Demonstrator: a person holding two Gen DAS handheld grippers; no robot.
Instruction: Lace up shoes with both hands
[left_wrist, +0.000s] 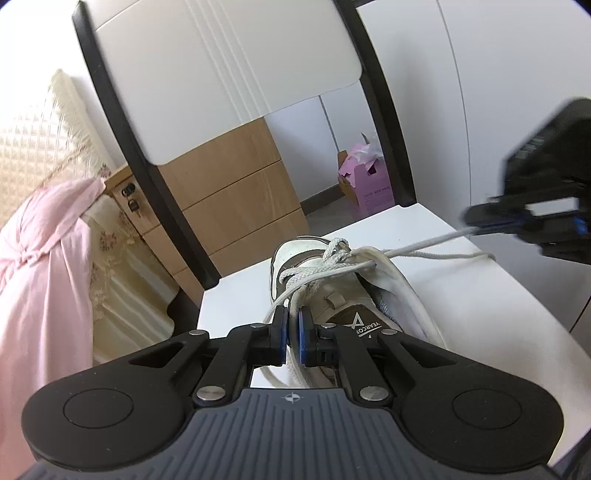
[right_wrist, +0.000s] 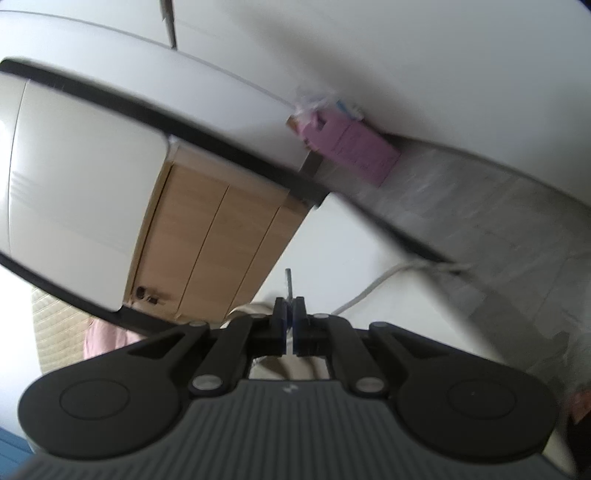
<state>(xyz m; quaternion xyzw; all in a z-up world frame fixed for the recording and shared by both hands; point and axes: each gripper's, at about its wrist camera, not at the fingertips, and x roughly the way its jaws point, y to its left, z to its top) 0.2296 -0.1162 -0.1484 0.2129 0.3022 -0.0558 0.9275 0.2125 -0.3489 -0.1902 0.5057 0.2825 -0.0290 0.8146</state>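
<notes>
A white shoe (left_wrist: 388, 295) lies on a white chair seat (left_wrist: 498, 314), its white laces crossed in a loose knot (left_wrist: 334, 254) near the top eyelets. In the left wrist view my left gripper (left_wrist: 293, 325) sits low over the shoe's tongue, shut on a lace strand that runs down from the knot. My right gripper (left_wrist: 471, 225) is off to the right, shut on the other lace end (left_wrist: 424, 243), which stretches taut from the knot. In the blurred right wrist view the right gripper (right_wrist: 291, 314) pinches that lace, and its dark tip (right_wrist: 288, 284) sticks up between the pads.
The chair's white backrest (left_wrist: 221, 74) with black posts rises behind the shoe. Beyond it stand a wooden drawer cabinet (left_wrist: 236, 192) and a pink box (left_wrist: 369, 184) on the floor. Pink cloth (left_wrist: 44, 277) hangs at the left. A slack lace (right_wrist: 384, 277) lies on the seat.
</notes>
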